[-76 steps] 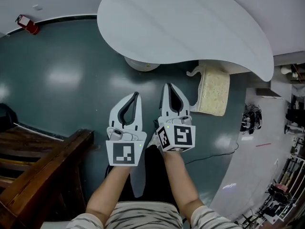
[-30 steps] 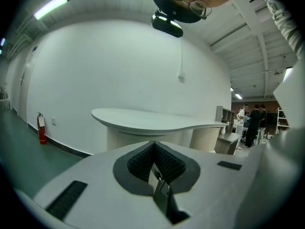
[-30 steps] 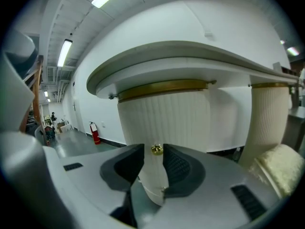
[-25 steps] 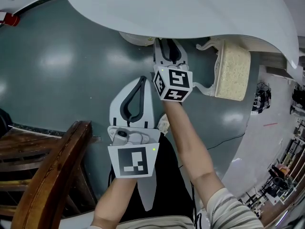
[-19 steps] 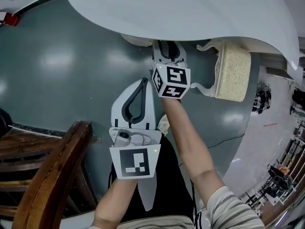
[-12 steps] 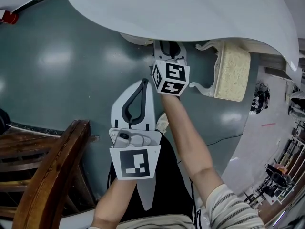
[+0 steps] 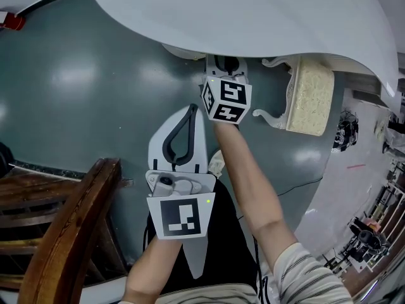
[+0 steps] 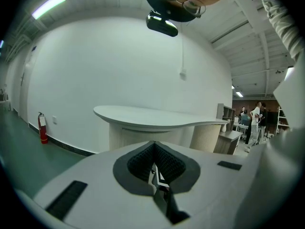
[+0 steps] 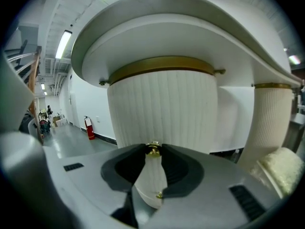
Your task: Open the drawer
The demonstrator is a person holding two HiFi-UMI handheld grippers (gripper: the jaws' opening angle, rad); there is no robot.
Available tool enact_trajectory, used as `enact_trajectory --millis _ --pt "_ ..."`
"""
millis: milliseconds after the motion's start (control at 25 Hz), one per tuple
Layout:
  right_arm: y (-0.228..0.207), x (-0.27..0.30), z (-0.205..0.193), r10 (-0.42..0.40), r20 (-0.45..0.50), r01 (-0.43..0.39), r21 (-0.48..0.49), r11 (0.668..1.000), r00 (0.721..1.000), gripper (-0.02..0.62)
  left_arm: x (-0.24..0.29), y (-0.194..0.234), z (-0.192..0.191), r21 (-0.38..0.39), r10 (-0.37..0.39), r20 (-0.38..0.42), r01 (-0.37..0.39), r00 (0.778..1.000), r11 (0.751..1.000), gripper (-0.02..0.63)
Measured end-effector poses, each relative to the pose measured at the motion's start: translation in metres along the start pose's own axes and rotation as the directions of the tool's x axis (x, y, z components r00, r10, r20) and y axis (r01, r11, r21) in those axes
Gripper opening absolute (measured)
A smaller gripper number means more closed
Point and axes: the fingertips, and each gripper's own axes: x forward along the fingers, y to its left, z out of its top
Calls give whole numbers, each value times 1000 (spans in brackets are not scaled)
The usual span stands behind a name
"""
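A white desk [image 7: 253, 11] stands on a round ribbed pedestal [image 9: 162, 109] that carries small gold knobs. My right gripper [image 9: 153, 149] reaches under the desk top's edge, and its jaws are closing with the upper gold knob [image 9: 153, 150] pinched between the fingertips. A second gold knob [image 9: 158, 194] shows lower in the gap. In the head view the right gripper [image 7: 226, 62] has its tips hidden under the desk top. My left gripper [image 7: 190, 109] is shut and empty, held back near the person's body and away from the desk.
A cream cushioned stool [image 7: 309, 103] with curled white legs stands right of the pedestal. A dark wooden chair [image 7: 57, 233] is at the lower left. A red fire extinguisher [image 9: 89, 127] stands by the far wall. People [image 8: 257, 123] stand far off at the right.
Since the oldest frame my right gripper has reached forward under the desk top. Over the last second it has edged a little further in. My left gripper has stayed where it was.
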Motion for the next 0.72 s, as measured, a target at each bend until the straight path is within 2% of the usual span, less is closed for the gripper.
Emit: enact_trajectory --millis 720 --pt "4 -11 -6 -14 -7 15 45 999 1000 98 0 -4 3 26 -14 10 14 1000 1000 5"
